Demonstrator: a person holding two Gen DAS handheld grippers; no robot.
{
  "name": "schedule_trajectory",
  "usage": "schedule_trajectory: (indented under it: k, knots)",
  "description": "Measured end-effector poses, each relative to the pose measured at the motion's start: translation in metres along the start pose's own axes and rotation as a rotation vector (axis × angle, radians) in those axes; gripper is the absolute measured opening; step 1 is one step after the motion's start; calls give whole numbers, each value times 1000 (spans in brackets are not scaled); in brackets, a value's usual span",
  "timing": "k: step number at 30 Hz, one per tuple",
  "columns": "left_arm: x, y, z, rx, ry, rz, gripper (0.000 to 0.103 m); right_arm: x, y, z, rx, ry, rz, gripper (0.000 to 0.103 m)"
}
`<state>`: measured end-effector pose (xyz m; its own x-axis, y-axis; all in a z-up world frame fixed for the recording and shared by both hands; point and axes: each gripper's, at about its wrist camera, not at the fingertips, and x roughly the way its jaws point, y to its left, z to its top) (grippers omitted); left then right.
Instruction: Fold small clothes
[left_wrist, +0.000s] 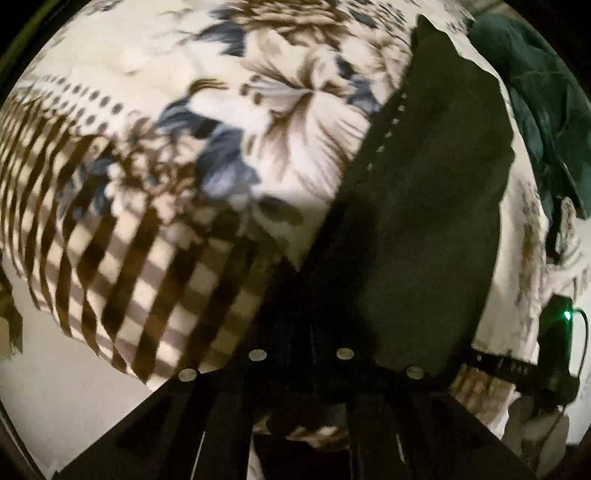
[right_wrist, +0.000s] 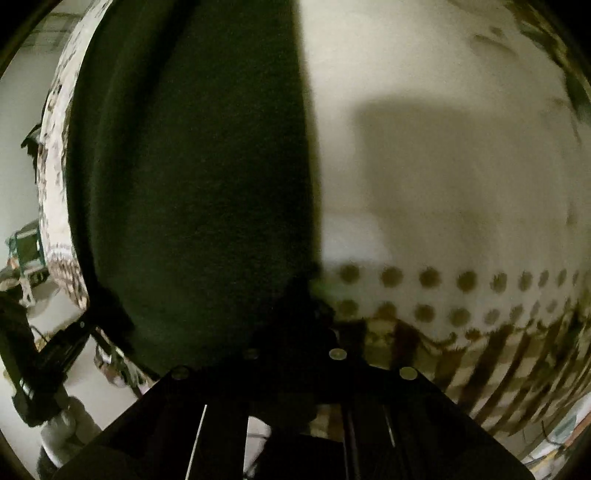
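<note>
A dark green garment (left_wrist: 432, 206) lies stretched over a floral bedsheet (left_wrist: 280, 110). In the left wrist view it runs from the top right down to my left gripper (left_wrist: 301, 314), which is shut on its near edge. In the right wrist view the same dark green garment (right_wrist: 192, 177) fills the left half, and my right gripper (right_wrist: 295, 314) is shut on its near right corner. The fingertips of both grippers are dark and hard to tell apart from the cloth.
The bedsheet (right_wrist: 443, 184) has dots and brown stripes near its edge (right_wrist: 424, 280). A pile of dark teal clothes (left_wrist: 546, 110) lies at the far right. The other gripper's body with a green light (left_wrist: 561, 332) is at the right. The pale floor (left_wrist: 55, 369) is below the bed.
</note>
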<state>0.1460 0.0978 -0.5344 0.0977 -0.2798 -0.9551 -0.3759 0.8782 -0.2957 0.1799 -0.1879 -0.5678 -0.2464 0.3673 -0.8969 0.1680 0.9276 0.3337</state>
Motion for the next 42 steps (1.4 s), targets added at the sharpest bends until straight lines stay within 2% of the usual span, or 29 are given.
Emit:
schedule_trajectory:
  k: [2, 4, 5, 7, 8, 10, 12, 14, 15, 16, 17, 20, 21, 22, 23, 24, 25, 29, 32, 33, 35, 37, 39, 40, 42]
  knots:
    - [-9, 4, 7, -48, 28, -28, 9, -5, -5, 9, 22, 36, 41, 17]
    - [-30, 9, 21, -100, -3, -61, 25, -19, -12, 19, 19, 22, 51, 48]
    - [-39, 7, 32, -121, -29, -101, 28, -30, -15, 26, 18, -9, 52, 52]
    - [-49, -3, 68, -143, -82, -188, 50, -58, -15, 53, 11, -71, 59, 55]
    - [-50, -7, 83, -139, -99, -218, 53, -67, -17, 67, 10, -96, 59, 56]
    - [-45, -32, 142, -101, -146, -286, 54, -88, -20, 102, 32, -161, 70, 58]
    - [-29, -70, 213, 0, -179, -311, 54, -114, -18, 143, 52, -238, 75, 58]
    - [-19, -96, 257, 76, -177, -308, 54, -135, -11, 184, 53, -318, 75, 58]
    - [-5, -119, 293, 126, -161, -305, 54, -147, -7, 212, 48, -354, 72, 58]
    - [3, -129, 302, 150, -154, -294, 54, -155, -3, 236, 43, -383, 77, 58]
    - [18, -149, 331, 199, -133, -270, 54, -163, -1, 262, 46, -406, 88, 58]
    - [39, -176, 366, 302, -110, -201, 50, -180, -4, 327, 89, -451, 130, 58]
    - [43, -177, 368, 325, -111, -201, 17, -184, -4, 347, 103, -453, 141, 58]
    - [45, -180, 373, 343, -113, -191, 7, -183, -3, 369, 117, -442, 145, 58]
    - [44, -177, 371, 346, -116, -203, 7, -182, -4, 386, 129, -424, 148, 58]
    - [41, -176, 373, 353, -131, -217, 6, -183, -5, 396, 131, -433, 146, 43]
    - [41, -176, 375, 369, -142, -212, 6, -182, -2, 397, 123, -451, 125, 18]
    - [59, -172, 397, 371, -107, -228, 6, -181, -13, 400, 176, -491, 106, 15]
    - [78, -162, 415, 300, -63, -261, 5, -159, -17, 409, 236, -449, 122, 15]
    - [79, -162, 416, 287, -52, -274, 5, -153, -14, 411, 234, -438, 126, 16]
    - [74, -160, 416, 269, -31, -294, 9, -154, -10, 411, 237, -423, 138, 24]
    - [63, -155, 410, 241, 5, -322, 17, -165, -11, 400, 242, -402, 177, 45]
    - [34, -143, 389, 229, -7, -365, 26, -178, -5, 377, 212, -400, 212, 60]
    - [25, -139, 380, 232, -14, -371, 33, -187, -5, 360, 187, -401, 215, 63]
    - [-8, -119, 342, 228, -42, -387, 44, -196, 3, 325, 152, -391, 214, 64]
